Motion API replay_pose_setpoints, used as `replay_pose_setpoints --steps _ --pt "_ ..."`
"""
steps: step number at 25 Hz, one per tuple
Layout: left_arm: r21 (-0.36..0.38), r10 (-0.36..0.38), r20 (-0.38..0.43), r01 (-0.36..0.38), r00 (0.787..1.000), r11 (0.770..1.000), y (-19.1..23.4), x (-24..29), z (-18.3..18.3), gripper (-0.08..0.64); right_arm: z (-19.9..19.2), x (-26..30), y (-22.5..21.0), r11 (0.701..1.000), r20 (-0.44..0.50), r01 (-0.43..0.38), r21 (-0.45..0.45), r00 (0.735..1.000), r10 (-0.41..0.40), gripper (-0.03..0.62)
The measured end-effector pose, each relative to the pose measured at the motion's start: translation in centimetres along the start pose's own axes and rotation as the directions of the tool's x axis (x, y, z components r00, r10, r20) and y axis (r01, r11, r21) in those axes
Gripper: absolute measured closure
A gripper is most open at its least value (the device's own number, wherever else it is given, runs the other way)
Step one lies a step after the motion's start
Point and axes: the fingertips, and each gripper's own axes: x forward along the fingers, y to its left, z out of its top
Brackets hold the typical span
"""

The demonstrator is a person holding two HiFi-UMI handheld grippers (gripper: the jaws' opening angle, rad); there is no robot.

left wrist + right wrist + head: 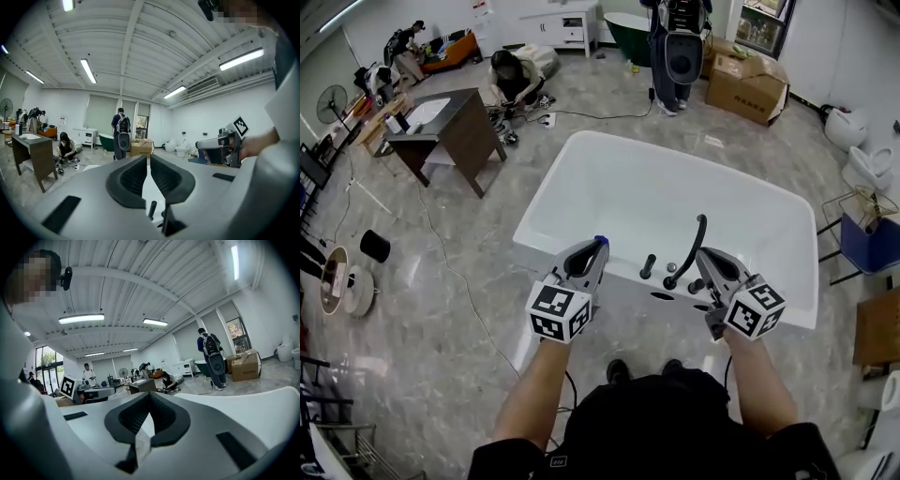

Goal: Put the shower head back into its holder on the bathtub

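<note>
Left gripper (pixel 599 244) and right gripper (pixel 701 253) hover closed and empty over the bathtub (pixel 546 187). The shower head (pixel 692 246) stands upright between them, nearer the right.

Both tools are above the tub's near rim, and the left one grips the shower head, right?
No: the left tool is shut on nothing, as the left gripper view shows. It and the right tool are above the tub's near rim.
</note>
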Motion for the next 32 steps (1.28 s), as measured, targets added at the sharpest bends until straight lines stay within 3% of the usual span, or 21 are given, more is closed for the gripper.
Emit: replay_pose_setpoints --steps 7,14,20,27,32 --pt "0.008 -0.004 -0.023 0.004 1.0 1.0 -2.9 2.0 -0.5 0.528 0.9 -1.9 -1.7 1.0 0.024 0.001 -0.002 1.0 -0.001 0.578" --pt "0.002 0.082 0.028 -0.082 0.996 0.997 -5.8 4.6 1.2 0.532 2.2 -4.0 -3.9 0.997 0.031 -0.058 -0.042 0.998 0.06 0.578" --pt "0.01 0.107 0.025 -0.107 0.994 0.994 -7.5 6.2 1.9 0.534 3.9 -5.3 -5.5 0.993 0.079 -0.104 -0.06 0.991 0.108 0.578" --pt "0.034 0.1 0.028 -0.101 0.995 0.994 -8.5 7.5 2.7 0.536 4.3 -6.4 -7.1 0.995 0.108 -0.087 -0.055 0.99 0.093 0.578" --pt "0.045 0.108 0.052 -0.11 0.993 0.993 -8.6 7.8 3.7 0.537 5.0 -6.6 -7.1 0.991 0.116 -0.085 -0.104 0.988 0.097 0.58"
